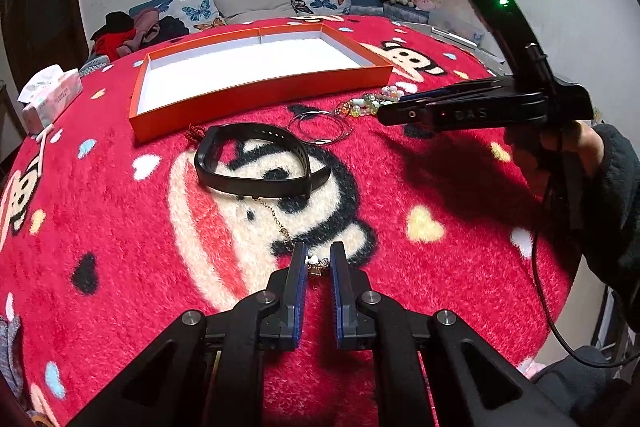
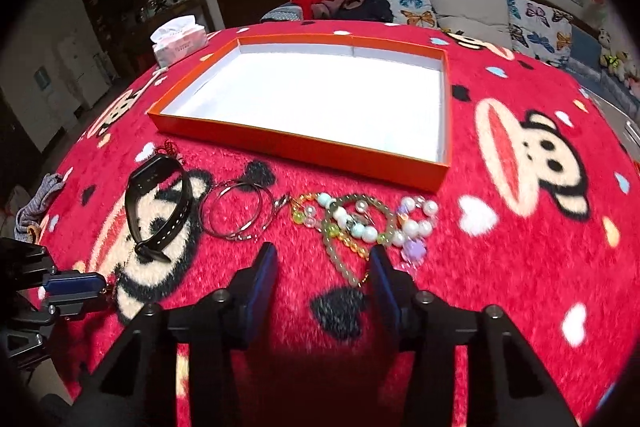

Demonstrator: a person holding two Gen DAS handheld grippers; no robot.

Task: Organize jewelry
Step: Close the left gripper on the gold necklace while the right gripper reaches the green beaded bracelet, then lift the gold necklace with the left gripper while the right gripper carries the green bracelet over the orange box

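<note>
My left gripper [image 1: 318, 261] is shut on the pendant end of a gold chain [image 1: 276, 219] that trails up under a black watch band [image 1: 256, 187]. It shows low at the left edge of the right wrist view [image 2: 105, 294]. My right gripper [image 2: 323, 267] stands open just above the red blanket. A green bead strand from the heap of bead bracelets [image 2: 360, 223] lies between its fingers, close to the right one, and no pad presses on it. Thin silver bangles [image 2: 236, 211] lie between the band [image 2: 156, 211] and the beads. The orange box [image 2: 304, 143], white inside, sits behind them with nothing in it.
A tissue pack [image 2: 180, 43] stands at the blanket's far left edge. A red knotted cord [image 2: 170, 149] lies by the box's near left corner. A grey cloth [image 2: 36, 203] hangs at the left edge. A sofa with butterfly pillows [image 1: 200, 9] runs behind.
</note>
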